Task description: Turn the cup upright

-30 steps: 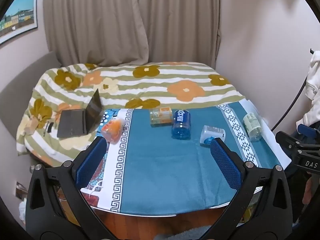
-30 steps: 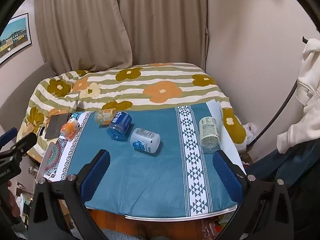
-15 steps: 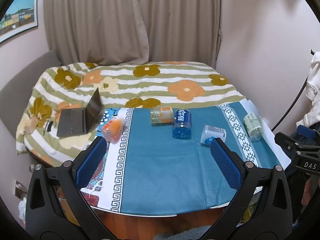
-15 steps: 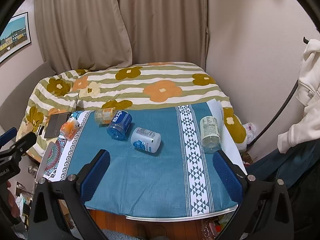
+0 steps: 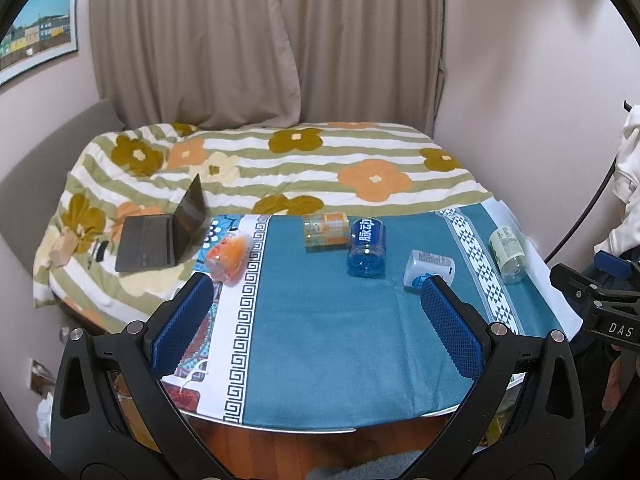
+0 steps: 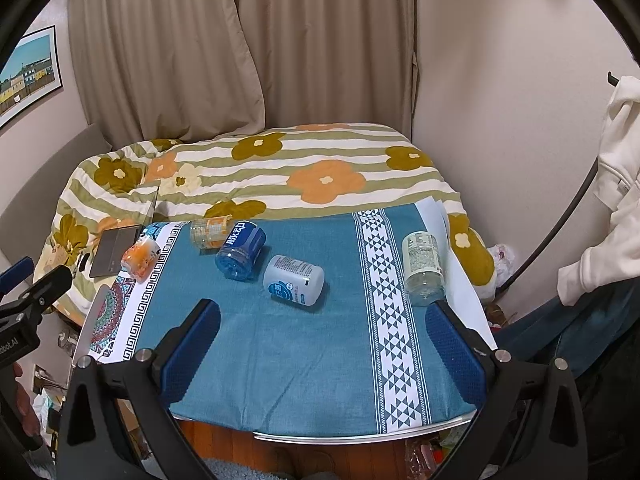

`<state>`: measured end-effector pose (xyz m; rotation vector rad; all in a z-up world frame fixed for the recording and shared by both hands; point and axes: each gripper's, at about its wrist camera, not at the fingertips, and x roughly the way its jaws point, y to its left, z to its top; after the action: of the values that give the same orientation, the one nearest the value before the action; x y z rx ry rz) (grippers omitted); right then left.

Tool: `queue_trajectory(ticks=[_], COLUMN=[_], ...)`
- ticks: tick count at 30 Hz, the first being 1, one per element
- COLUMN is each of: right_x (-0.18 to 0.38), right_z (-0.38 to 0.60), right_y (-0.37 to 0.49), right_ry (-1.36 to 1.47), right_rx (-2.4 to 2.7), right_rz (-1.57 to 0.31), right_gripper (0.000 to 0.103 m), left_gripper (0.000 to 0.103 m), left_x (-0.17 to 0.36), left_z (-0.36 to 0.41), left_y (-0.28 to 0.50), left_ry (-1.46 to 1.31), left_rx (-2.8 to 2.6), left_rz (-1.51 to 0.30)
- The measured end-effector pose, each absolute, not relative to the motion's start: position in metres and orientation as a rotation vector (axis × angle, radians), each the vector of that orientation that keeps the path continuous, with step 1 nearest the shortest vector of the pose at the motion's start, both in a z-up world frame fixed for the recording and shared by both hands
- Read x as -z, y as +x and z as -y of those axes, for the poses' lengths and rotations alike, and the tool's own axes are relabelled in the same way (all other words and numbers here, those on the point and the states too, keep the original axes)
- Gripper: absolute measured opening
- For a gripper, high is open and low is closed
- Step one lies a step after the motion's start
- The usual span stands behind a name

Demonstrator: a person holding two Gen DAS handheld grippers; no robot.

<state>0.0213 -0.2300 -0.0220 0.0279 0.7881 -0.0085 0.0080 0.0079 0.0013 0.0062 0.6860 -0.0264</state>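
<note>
Both the left gripper (image 5: 316, 292) and right gripper (image 6: 322, 318) hover wide open and empty; the white cup (image 6: 293, 279) lies sideways on the surface (image 6: 280, 352), just beyond the right one.

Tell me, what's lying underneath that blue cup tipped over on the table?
The blue cup lies on its side on a teal cloth that covers the table. Only the table's pale rim shows at the near edge; its top is hidden.
</note>
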Motion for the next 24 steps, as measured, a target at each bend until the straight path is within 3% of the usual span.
queue_trajectory(ticks=[24], right_x=[0.0245], right_z=[0.2229], right_y=[0.0213], right_ry=[0.013], right_rx=[0.018], right_rz=[-0.790], right_gripper=[0.103], left_gripper=[0.103], left_x=[-0.0003], left_z=[-0.0080], left_y=[0.0078], left_ry=[0.004], left_rx=[0.026], left_rz=[-0.689])
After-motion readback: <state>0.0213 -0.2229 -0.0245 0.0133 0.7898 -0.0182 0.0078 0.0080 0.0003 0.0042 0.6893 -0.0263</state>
